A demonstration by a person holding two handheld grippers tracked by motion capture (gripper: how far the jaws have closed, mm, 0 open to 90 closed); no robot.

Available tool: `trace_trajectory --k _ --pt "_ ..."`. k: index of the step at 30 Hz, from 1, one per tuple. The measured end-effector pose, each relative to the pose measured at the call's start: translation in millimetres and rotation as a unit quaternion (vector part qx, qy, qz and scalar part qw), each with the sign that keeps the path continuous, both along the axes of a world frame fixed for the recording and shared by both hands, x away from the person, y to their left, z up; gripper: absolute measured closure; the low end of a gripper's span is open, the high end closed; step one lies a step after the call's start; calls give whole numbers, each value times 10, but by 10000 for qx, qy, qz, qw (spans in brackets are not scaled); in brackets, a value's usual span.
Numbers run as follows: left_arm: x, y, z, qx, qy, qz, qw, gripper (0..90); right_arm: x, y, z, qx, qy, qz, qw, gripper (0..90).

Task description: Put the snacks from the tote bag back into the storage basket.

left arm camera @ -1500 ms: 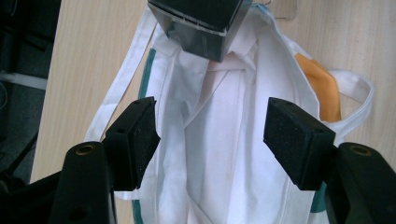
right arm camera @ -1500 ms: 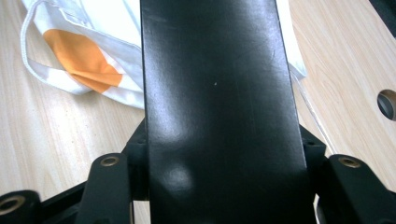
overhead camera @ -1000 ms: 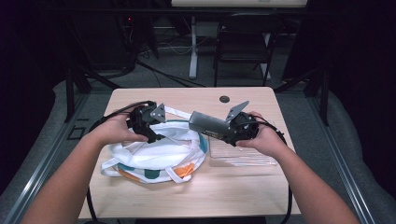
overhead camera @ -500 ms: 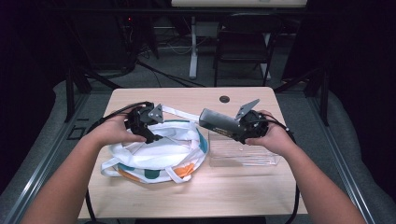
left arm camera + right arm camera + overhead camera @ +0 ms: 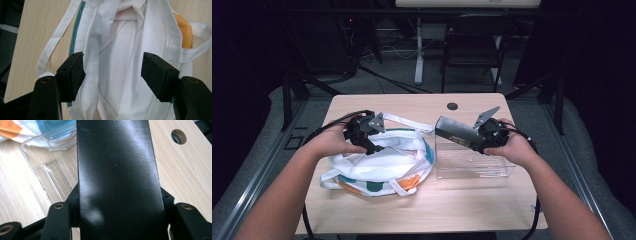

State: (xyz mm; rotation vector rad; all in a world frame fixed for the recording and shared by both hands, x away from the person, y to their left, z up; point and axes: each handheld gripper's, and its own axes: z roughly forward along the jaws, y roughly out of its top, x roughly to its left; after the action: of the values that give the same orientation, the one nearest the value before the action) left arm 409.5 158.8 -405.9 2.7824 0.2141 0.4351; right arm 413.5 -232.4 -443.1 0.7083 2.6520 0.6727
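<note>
Right claw [image 5: 472,142] gripped dark flat box [image 5: 455,134] over clear tray [image 5: 472,167], prob. headed for tote bag [image 5: 382,165]; left claw [image 5: 112,72] open, spreading bag mouth.

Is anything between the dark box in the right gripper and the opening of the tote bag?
Nothing visible blocks it. The dark box in the right gripper hangs above the clear tray, beside the tote bag. The left gripper sits at the bag's mouth, fingers apart over the white cloth.

Left gripper [image 5: 113,72] agape, right gripper [image 5: 117,202] clamped
</note>
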Motion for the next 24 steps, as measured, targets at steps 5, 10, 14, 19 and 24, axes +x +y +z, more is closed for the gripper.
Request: trace_trajectory --k 5,10,14,19,24 --pt "1 25 -25 18 26 34 10000 346 -2 -61 -12 -35 0 -25 10000 418" --pt "1 40 -43 28 40 49 10000 347 -3 -119 -33 -78 41 -2 10000 418" --pt "1 45 -61 36 58 58 10000 347 -4 -164 -41 -87 23 -25 10000 418" --pt "1 50 -79 20 69 63 10000 347 -7 -207 -44 -132 26 4 9999 418" --pt "-3 63 -103 15 88 83 9999 347 -7 -234 -59 -175 17 -12 9998 418"
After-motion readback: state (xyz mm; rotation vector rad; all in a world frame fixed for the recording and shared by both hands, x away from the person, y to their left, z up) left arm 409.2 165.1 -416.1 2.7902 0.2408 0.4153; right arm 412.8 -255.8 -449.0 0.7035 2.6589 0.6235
